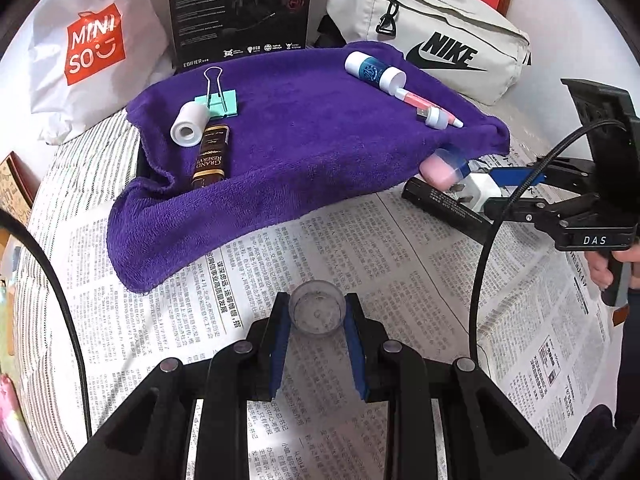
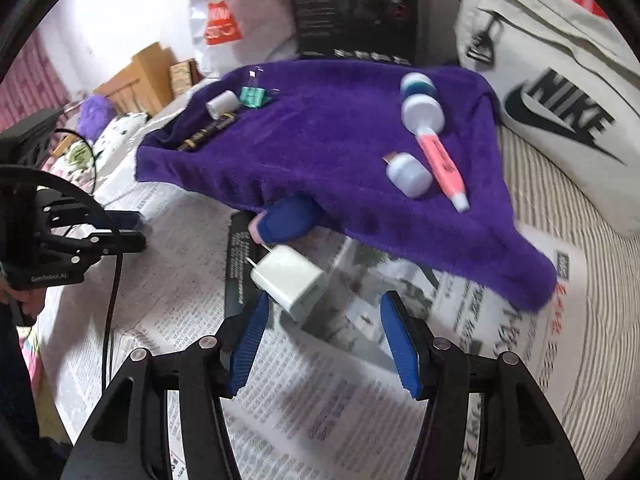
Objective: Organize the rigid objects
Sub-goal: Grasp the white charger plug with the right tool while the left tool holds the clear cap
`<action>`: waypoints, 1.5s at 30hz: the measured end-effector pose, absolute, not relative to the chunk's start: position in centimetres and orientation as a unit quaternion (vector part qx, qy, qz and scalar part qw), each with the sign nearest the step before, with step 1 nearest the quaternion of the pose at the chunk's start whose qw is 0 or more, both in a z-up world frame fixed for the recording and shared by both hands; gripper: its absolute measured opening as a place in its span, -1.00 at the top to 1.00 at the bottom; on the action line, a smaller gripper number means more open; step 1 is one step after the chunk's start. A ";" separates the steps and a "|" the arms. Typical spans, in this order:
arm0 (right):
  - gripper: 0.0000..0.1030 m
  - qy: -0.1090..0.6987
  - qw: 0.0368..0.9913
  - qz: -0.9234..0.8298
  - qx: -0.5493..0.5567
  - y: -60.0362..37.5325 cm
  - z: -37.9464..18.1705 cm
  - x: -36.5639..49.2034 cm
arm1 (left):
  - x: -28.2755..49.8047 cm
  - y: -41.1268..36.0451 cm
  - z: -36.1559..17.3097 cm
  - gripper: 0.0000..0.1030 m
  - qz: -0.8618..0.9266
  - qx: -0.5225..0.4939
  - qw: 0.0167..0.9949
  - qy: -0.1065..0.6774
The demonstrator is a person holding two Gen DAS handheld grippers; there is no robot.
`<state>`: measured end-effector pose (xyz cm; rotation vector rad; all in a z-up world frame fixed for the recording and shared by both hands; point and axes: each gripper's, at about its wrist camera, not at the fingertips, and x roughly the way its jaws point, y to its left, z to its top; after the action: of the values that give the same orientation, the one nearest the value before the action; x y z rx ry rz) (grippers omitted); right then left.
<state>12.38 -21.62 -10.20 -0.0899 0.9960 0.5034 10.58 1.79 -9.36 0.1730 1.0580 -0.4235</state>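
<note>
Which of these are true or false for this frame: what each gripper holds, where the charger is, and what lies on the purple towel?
1. The left gripper is shut on a small clear cup. True.
2. The right gripper is clamped on the white charger. False: its jaws stand open, and the charger lies on the newspaper near the left finger, not pinched.
3. The green binder clip lies on the purple towel. True.
4. The pink highlighter lies on the newspaper. False: it lies on the towel, beside a small white cap.
5. The white tape roll sits next to the binder clip. True.
</note>
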 end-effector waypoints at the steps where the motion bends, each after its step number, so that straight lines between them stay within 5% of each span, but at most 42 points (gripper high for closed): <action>1: -0.12 0.471 0.847 0.242 -0.044 -21.5 -10.2 12.5 | 10.6 1.8 -9.3 0.50 -0.200 0.080 0.838 0.501; 7: -0.02 0.454 0.850 0.261 -0.052 -20.4 -10.3 13.1 | 10.5 1.6 -9.3 0.50 -0.199 0.082 0.839 0.499; 12: 0.44 0.454 0.841 0.292 -0.028 -20.0 -10.3 13.4 | 10.5 1.7 -9.3 0.50 -0.198 0.080 0.840 0.499; 39: 0.41 0.428 0.895 0.113 -0.043 -23.4 -10.9 9.9 | 10.1 1.7 -9.3 0.50 -0.193 0.079 0.841 0.500; 45: 0.17 0.430 0.893 0.128 -0.047 -22.8 -11.0 9.9 | 10.1 1.8 -9.2 0.50 -0.196 0.071 0.842 0.498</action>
<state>9.92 -22.83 -10.97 -0.0978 0.8919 0.2657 10.09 1.83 -9.23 0.1493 1.0517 -0.4134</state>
